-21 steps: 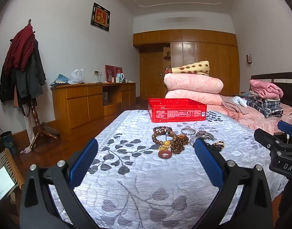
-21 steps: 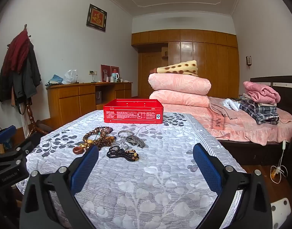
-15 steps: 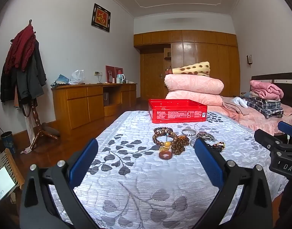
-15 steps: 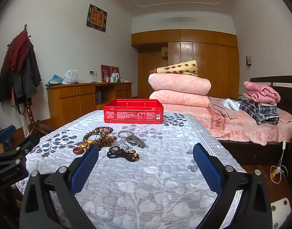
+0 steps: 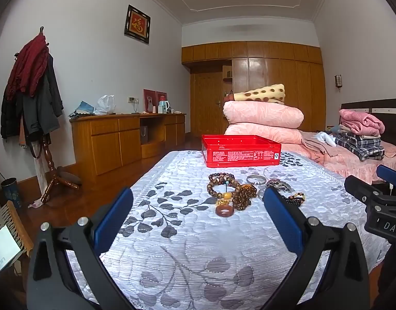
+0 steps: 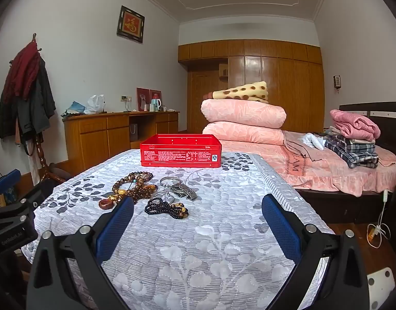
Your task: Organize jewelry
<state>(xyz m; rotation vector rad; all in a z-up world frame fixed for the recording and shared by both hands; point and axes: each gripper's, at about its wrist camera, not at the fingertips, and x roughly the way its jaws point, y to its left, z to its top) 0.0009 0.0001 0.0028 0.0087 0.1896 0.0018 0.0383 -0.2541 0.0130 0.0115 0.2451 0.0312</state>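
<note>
Two hand-held grippers, left and right, both released; one red tin, one red-brown ring.

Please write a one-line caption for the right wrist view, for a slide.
Open right gripper hovers above a quilted table cover, facing a jewelry pile and a red tin.

Jewelry pile on table, box behind

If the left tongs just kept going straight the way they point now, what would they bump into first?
Probably the jewelry pile: the open left tongs aim slightly down at the reddish ring and the brown bead bracelets behind it. The red tin lies farther on. Depth is uncertain.
</note>
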